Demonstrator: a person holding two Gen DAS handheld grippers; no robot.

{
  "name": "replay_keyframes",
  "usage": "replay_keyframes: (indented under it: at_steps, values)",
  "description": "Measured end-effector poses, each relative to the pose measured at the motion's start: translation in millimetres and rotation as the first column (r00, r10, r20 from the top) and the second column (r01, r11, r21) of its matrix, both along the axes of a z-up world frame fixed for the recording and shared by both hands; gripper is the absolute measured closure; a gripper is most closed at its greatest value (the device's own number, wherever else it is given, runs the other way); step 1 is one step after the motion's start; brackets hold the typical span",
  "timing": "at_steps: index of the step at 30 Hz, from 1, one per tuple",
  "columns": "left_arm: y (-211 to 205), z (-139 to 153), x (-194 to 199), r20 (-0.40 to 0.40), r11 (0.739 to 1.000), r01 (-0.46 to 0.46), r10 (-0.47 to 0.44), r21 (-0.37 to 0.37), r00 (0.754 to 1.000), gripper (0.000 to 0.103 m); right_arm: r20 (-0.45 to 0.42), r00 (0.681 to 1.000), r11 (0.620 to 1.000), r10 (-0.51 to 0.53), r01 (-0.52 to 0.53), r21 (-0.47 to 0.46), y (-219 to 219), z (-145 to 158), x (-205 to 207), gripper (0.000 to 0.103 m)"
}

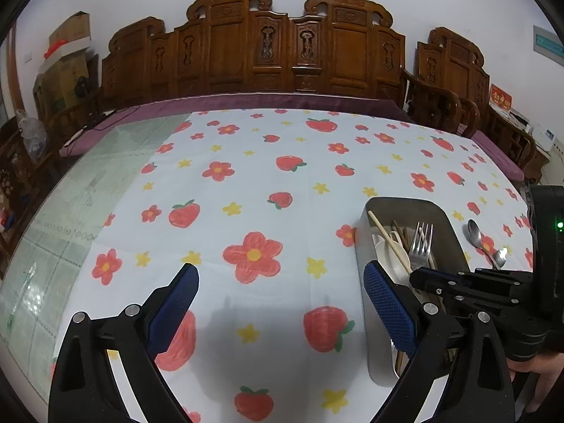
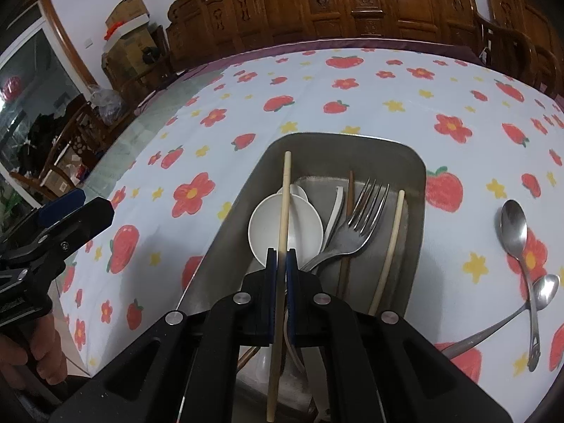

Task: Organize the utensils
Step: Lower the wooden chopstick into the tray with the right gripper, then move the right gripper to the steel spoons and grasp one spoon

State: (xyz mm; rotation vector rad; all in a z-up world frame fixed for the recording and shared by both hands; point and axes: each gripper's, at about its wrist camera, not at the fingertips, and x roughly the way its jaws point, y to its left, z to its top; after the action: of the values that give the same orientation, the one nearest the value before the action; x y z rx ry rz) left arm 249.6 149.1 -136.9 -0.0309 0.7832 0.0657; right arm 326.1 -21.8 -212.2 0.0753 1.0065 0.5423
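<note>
A metal tray (image 2: 246, 211) (image 1: 447, 218) sits on the flowered cloth. In it lie white ceramic spoons (image 2: 303, 225), forks (image 2: 356, 225), a pale chopstick (image 2: 389, 250) and a brown one (image 2: 350, 190). My right gripper (image 2: 281, 257) is shut on another pale chopstick (image 2: 284, 190) and holds it over the tray, pointing away; in the left wrist view the chopstick (image 1: 386, 238) slants over the tray. Two metal spoons (image 2: 514, 225) (image 1: 474, 234) lie crossed on the cloth right of the tray. My left gripper (image 1: 280, 275) is open and empty above the cloth, left of the tray.
The table (image 1: 88, 190) has a green glass top showing left of the cloth. Carved wooden chairs (image 1: 289, 53) stand along the far edge. Boxes (image 1: 67, 56) are stacked at the far left. A hand (image 2: 38, 349) holds the left gripper.
</note>
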Motion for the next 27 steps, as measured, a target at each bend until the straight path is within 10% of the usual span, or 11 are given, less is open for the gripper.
replay_keyframes:
  at_steps: [14, 27]
  values:
    - [-31.4, 5.3, -3.0, 0.021, 0.999, 0.053, -0.052, -0.012, 0.998, 0.012, 0.185, 0.981, 0.996, 0.056, -0.041, -0.085, -40.4, 37.1, -23.8, 0.082]
    - [-89.4, 10.9, -6.2, 0.069, 0.982, 0.179, -0.176, -0.053, 0.982, 0.012, 0.269, 0.961, 0.977, -0.069, 0.12, -0.179, -181.7, 47.3, -59.5, 0.079]
